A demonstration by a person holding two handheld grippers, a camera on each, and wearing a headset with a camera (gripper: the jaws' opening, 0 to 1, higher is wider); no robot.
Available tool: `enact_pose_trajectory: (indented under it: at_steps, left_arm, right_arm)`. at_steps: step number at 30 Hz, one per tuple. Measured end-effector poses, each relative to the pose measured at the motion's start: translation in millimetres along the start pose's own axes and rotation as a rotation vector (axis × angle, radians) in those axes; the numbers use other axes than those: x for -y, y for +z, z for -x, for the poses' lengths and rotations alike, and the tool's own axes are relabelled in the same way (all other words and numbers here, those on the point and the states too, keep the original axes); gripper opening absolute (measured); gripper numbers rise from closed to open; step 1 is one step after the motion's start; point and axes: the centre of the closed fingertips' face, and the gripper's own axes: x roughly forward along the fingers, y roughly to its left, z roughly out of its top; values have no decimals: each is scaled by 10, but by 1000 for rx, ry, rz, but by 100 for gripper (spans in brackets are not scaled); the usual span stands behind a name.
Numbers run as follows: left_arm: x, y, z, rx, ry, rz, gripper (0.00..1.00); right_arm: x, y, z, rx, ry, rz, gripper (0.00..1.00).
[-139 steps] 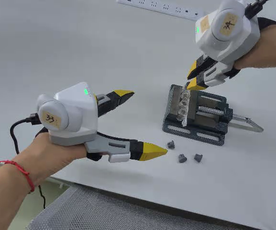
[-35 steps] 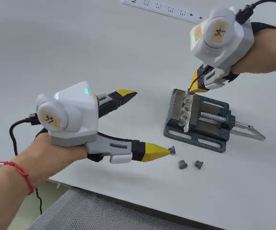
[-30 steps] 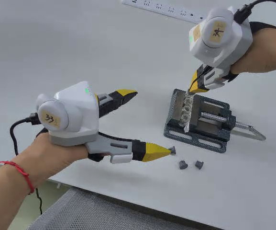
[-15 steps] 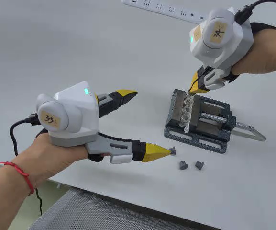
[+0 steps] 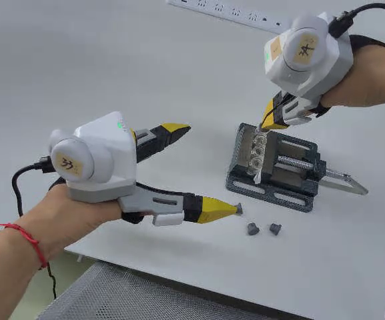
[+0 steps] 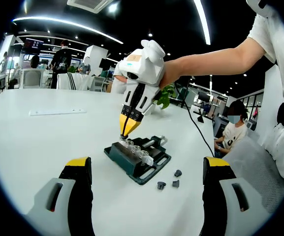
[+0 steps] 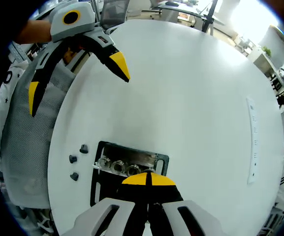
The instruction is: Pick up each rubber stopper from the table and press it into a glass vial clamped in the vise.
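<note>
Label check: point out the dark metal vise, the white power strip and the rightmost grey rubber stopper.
dark metal vise (image 5: 272,193): head view, front base rail.
white power strip (image 5: 239,15): head view, top face.
rightmost grey rubber stopper (image 5: 275,229): head view, top.

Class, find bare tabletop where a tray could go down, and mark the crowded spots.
Bare: the wide stretch of table bordered by the power strip, the vise and the left gripper. Crowded: in front of the vise, where three rubber stoppers lie; the right gripper sits over the vials.

A white table (image 5: 112,67) carries a vise (image 5: 272,191), 3 loose rubber stoppers (image 5: 252,229) and a power strip (image 5: 232,13).
</note>
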Motion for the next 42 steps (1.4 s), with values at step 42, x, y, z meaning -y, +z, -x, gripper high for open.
enact_pose_trajectory:
  at_steps: [42]
  left_arm:
    - [-12, -58, 18, 2, 8, 11, 92]
  right_arm:
    - [-11, -33, 33, 59, -18, -94, 0]
